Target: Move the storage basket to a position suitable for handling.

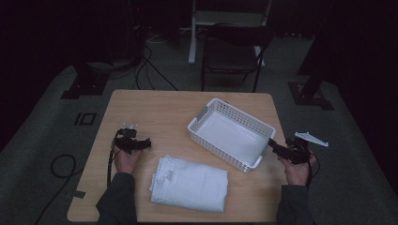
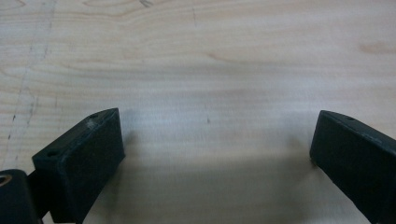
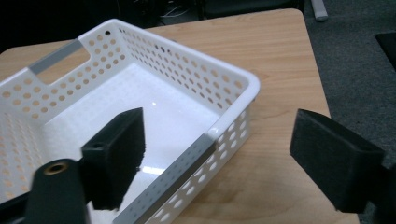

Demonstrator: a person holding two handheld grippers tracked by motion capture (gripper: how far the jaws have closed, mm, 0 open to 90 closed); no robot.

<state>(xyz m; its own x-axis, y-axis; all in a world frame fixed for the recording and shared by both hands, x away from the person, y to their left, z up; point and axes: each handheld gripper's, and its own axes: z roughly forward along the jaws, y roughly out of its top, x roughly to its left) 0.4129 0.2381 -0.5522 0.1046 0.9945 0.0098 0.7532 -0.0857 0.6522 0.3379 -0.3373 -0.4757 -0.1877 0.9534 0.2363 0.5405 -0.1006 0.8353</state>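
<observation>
Worktop (image 1: 155,112) of pale wood carries everything here, with dark floor, cables and a folding chair (image 1: 233,51) beyond its far edge.

Next in size is the folded white cloth (image 1: 190,183), lying flat near the person's edge, between the two hands and nearer the left one. Its long axis runs roughly left to right, slightly tilted so the right end sits closer to the person; its rounded fold is at the right end and its layered edges at the left.

The white perforated basket (image 1: 230,133) stands just beyond the cloth, toward the right. It sits diagonally, its long axis running from far-left to near-right, a grey-banded handle cut-out at each short end. The near-right end points at the right gripper (image 1: 277,149).

The left gripper (image 1: 141,144) rests low over bare wood, left of the cloth and apart from it. The left gripper view shows its fingers (image 2: 84,163) spread wide with nothing but wood grain between them.

The right gripper view adds what the high view cannot: the basket's interior is bare and glossy, the grey strip along the near rim (image 3: 177,172) lies between the spread fingers (image 3: 116,154), and they touch nothing.
</observation>
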